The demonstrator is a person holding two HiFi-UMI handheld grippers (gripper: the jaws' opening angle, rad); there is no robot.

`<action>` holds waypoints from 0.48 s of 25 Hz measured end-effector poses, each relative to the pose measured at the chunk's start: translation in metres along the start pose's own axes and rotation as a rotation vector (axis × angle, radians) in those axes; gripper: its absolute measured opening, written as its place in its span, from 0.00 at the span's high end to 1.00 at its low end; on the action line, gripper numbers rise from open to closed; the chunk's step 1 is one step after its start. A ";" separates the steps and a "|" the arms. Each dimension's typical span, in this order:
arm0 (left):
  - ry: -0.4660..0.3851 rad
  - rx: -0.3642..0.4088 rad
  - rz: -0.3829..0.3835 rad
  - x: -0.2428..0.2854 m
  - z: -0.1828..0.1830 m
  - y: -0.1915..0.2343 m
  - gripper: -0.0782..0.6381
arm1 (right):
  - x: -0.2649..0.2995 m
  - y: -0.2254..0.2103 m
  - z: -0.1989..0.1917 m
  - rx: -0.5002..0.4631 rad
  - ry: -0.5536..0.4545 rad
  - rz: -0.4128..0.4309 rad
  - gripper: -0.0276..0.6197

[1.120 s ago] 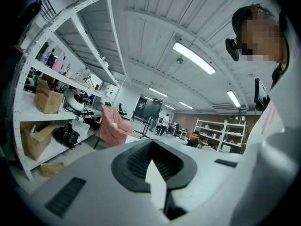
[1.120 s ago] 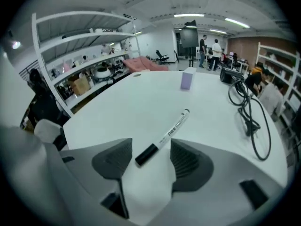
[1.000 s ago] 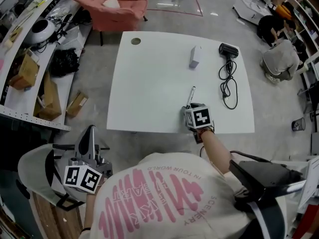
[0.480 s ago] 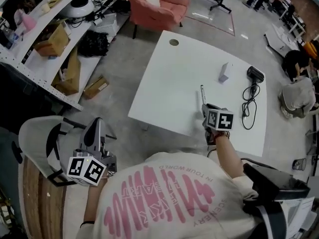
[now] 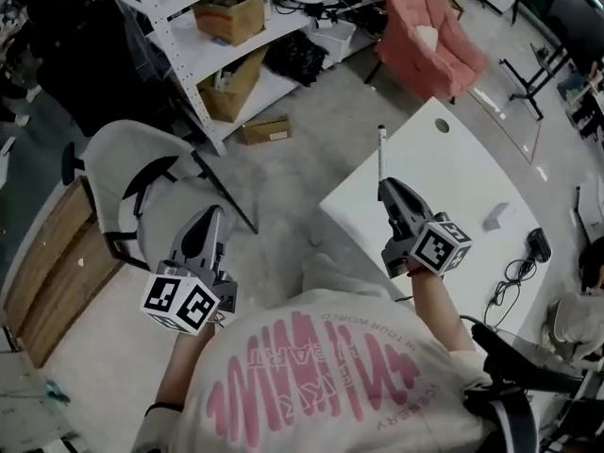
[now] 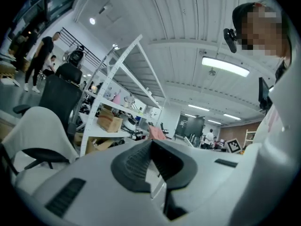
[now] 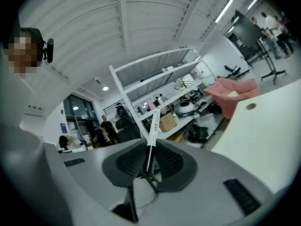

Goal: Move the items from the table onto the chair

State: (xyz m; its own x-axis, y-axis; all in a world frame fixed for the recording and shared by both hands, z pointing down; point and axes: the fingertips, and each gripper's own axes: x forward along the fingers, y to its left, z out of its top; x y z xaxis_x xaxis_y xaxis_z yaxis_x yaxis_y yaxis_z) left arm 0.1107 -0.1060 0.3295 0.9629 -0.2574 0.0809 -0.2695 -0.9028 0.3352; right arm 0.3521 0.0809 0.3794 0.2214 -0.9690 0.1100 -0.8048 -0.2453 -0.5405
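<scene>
My right gripper [image 5: 387, 191] is shut on a white marker pen [image 5: 381, 155], which sticks out past its tips over the near-left corner of the white table [image 5: 472, 173]. In the right gripper view the pen [image 7: 152, 131] stands clamped between the black pads; the jaws closed on it within the last second. A small white box [image 5: 495, 217] and a black device with a cable [image 5: 536, 244] still lie on the table. My left gripper [image 5: 209, 219] hangs shut and empty beside the white chair [image 5: 118, 159]. That chair [image 6: 33, 131] also shows in the left gripper view.
A white shelf rack [image 5: 236, 26] with cardboard boxes stands behind the chair. A pink armchair [image 5: 429, 31] sits beyond the table. A wooden board [image 5: 47, 262] lies at the left. Bare grey floor separates chair and table.
The right gripper closed on the pen, lifted it off the table and swung it left. The head view turned left, bringing chair and shelf into view. The left gripper shifted beside the chair.
</scene>
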 end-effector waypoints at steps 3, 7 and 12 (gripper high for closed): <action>-0.035 -0.013 0.114 -0.030 0.007 0.024 0.88 | 0.046 0.046 0.005 -0.011 0.039 0.161 0.84; -0.076 -0.034 0.249 -0.066 0.011 0.051 0.88 | 0.088 0.096 -0.003 -0.024 0.097 0.364 0.84; -0.094 -0.054 0.376 -0.105 0.012 0.079 0.88 | 0.129 0.135 -0.027 -0.007 0.172 0.502 0.84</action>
State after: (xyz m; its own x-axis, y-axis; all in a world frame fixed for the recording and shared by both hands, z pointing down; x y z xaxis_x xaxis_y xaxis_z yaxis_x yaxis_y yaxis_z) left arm -0.0117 -0.1546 0.3359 0.7911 -0.5995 0.1218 -0.5997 -0.7206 0.3480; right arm 0.2575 -0.0781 0.3428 -0.2856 -0.9580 -0.0251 -0.7923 0.2508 -0.5562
